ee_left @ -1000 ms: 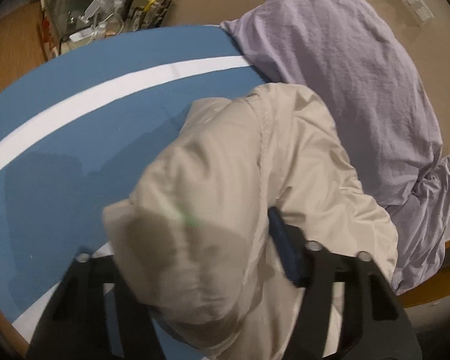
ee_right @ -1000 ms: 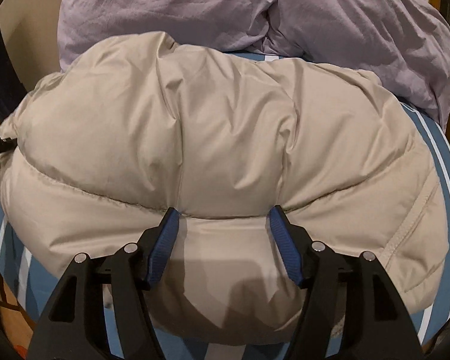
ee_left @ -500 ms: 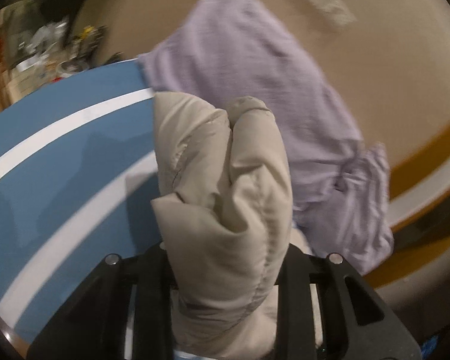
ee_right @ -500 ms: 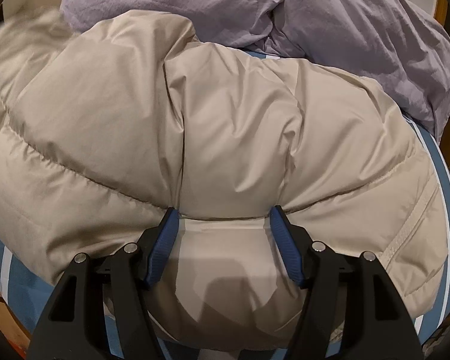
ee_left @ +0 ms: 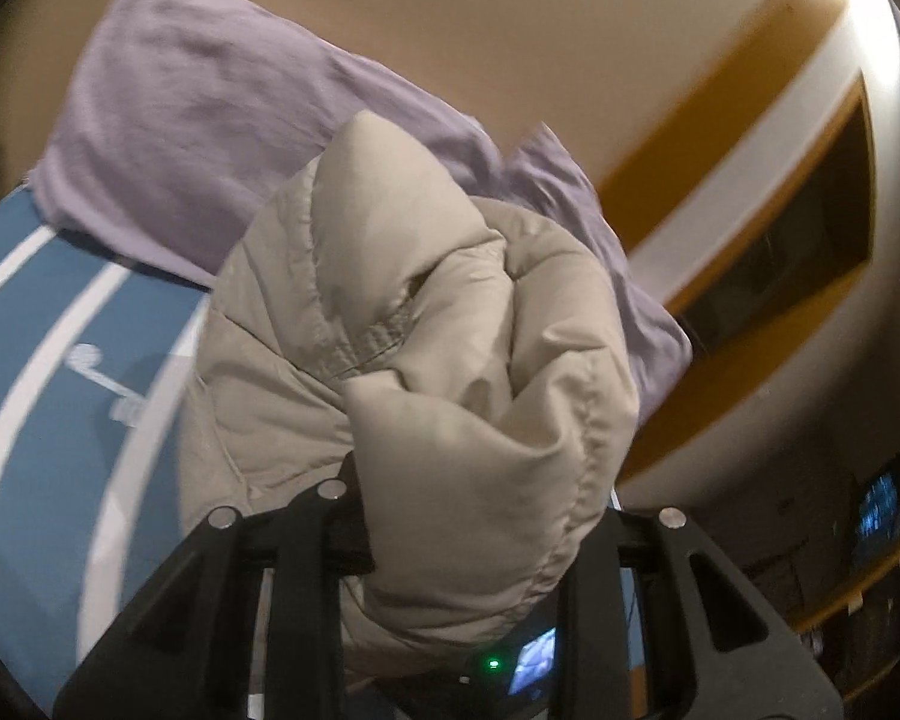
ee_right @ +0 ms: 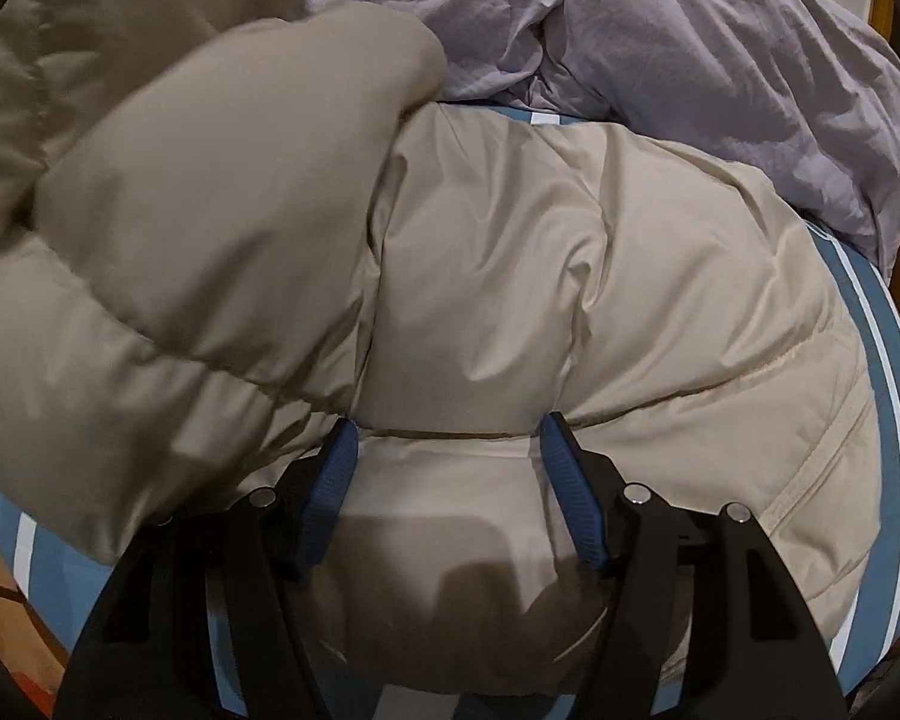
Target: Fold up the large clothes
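A beige puffer jacket (ee_right: 540, 276) lies on a blue bedspread with white stripes (ee_right: 894, 360). My left gripper (ee_left: 468, 516) is shut on a bunched part of the jacket (ee_left: 450, 324) and holds it raised above the bed; its fingertips are hidden in the fabric. In the right wrist view that lifted part (ee_right: 198, 228) hangs over the jacket's left side. My right gripper (ee_right: 450, 468) is open, its blue pads (ee_right: 330, 480) pressed onto the jacket's near edge with fabric between them.
A crumpled lilac sheet (ee_right: 720, 60) lies at the head of the bed, also seen in the left wrist view (ee_left: 222, 132). A beige wall with wooden trim (ee_left: 720, 120) stands behind it. The striped bedspread (ee_left: 42, 360) extends to the left.
My left gripper has lifted the gripped jacket part higher and swung it rightward over the jacket body. My right gripper has stayed in place on the near edge.
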Motion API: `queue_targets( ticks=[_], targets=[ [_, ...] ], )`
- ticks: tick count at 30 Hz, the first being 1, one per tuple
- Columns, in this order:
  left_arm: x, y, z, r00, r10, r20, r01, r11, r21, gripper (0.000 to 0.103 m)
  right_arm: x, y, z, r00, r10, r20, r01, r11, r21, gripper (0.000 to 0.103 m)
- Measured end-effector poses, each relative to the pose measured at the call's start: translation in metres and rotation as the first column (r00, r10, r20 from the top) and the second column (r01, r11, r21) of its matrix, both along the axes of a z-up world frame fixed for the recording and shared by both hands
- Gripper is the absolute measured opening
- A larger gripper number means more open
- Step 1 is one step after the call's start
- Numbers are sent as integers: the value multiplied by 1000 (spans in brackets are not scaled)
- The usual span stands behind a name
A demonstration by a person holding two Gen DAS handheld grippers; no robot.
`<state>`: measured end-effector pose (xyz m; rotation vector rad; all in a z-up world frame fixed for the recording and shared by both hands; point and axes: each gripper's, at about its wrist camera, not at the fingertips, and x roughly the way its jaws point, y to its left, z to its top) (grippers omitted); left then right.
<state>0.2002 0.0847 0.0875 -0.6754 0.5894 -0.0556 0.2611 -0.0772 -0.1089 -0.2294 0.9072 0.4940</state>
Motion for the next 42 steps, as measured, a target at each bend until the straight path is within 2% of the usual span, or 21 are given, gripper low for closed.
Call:
queue_targets(
  ticks=[4, 9, 19, 25, 32, 35, 36, 39, 42],
  targets=[
    [19, -33, -4, 996, -83, -17, 83, 996, 18, 29, -1, -16, 8, 1000, 11, -1, -11, 999, 45, 65],
    [33, -66, -11, 986, -163, -42, 164, 986, 42, 30, 0, -36, 22, 999, -19, 38, 17, 998, 59, 65],
    [59, -121, -30, 956, -275, -104, 286, 952, 108, 31, 10, -116, 32, 973, -208, 96, 205, 978, 38, 65],
    [71, -169, -51, 923, -346, -169, 373, 913, 164, 32, 11, -170, 27, 939, -333, 90, 331, 943, 37, 65],
    [78, -213, -78, 880, -402, -253, 458, 861, 223, 35, 17, -211, 29, 901, -427, 77, 424, 904, 50, 65],
    [77, -220, -74, 876, -407, -260, 468, 848, 249, 45, 20, -222, 32, 889, -452, 74, 448, 892, 59, 65],
    [75, -220, -71, 873, -416, -254, 474, 846, 246, 56, 19, -224, 34, 885, -459, 75, 455, 888, 63, 65],
    [69, -218, -56, 872, -429, -236, 480, 843, 241, 72, 21, -230, 40, 876, -475, 83, 469, 880, 78, 65],
    [63, -213, -39, 876, -434, -210, 476, 845, 244, 74, 20, -232, 49, 869, -486, 96, 477, 873, 100, 65]
  ],
)
